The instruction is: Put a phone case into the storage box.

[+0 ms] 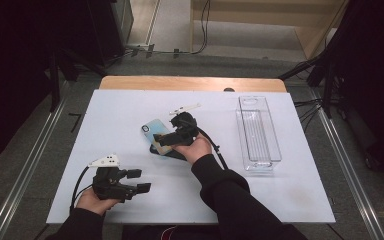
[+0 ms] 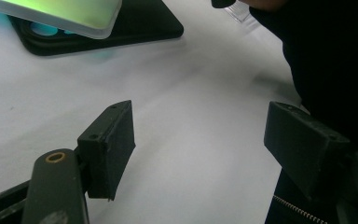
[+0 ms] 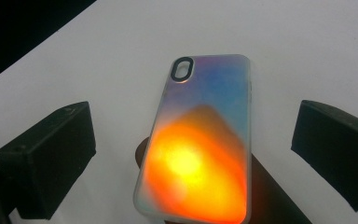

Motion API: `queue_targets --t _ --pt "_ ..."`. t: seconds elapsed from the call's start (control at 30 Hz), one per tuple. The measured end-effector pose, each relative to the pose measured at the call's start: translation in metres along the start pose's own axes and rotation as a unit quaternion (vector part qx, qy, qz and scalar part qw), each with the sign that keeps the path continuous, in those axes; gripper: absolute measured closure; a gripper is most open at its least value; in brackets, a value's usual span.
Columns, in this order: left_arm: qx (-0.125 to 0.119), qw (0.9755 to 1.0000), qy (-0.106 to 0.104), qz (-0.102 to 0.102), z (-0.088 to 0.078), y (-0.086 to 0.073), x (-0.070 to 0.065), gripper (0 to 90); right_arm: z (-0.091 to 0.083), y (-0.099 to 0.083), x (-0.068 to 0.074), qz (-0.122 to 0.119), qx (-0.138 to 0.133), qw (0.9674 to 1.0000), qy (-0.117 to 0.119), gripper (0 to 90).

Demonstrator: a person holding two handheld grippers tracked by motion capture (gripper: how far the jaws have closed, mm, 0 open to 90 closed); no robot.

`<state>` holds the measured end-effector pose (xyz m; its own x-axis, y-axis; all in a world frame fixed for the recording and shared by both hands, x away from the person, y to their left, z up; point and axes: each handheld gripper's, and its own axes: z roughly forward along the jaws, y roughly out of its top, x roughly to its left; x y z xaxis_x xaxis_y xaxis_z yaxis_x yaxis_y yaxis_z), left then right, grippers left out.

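- High view: the right gripper [image 1: 172, 136] hovers over the iridescent phone case [image 1: 156, 134], which lies askew on a black phone [image 1: 167, 151] mid-table; the left gripper [image 1: 139, 181] waits near the front edge, jaws apart.
- Left gripper view: its jaws gape over bare table [image 2: 205, 121].
- Right gripper view: jaws wide, straddling the case [image 3: 204, 140]. It looks light, glossy and flexible, so the long edges seem the safest hold.

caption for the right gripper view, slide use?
Open right gripper poised over an iridescent phone case lying on a black phone on the white table.
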<state>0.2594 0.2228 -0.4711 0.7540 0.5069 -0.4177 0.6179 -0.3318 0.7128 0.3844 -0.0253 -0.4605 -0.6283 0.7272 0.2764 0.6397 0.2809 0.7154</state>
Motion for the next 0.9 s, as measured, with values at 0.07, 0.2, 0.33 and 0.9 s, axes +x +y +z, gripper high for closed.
queue_targets --t 0.07,0.2,0.33,0.9 --pt "0.001 1.0 -0.001 0.001 0.0 0.0 0.0 24.9 0.004 0.002 0.001 -0.007 0.0 1.0 -0.003 0.0" --pt "0.001 1.0 0.0 0.002 0.0 0.0 0.0 24.9 0.011 0.007 0.004 -0.007 -0.001 1.0 -0.005 0.0" --pt "0.002 1.0 -0.001 0.003 0.0 0.0 0.0 24.9 0.019 0.01 0.006 -0.006 -0.001 0.9999 -0.008 0.0" --pt "0.001 1.0 -0.002 0.002 -0.001 0.0 0.0 24.9 0.038 0.002 0.008 -0.009 0.023 0.9991 -0.034 0.0"
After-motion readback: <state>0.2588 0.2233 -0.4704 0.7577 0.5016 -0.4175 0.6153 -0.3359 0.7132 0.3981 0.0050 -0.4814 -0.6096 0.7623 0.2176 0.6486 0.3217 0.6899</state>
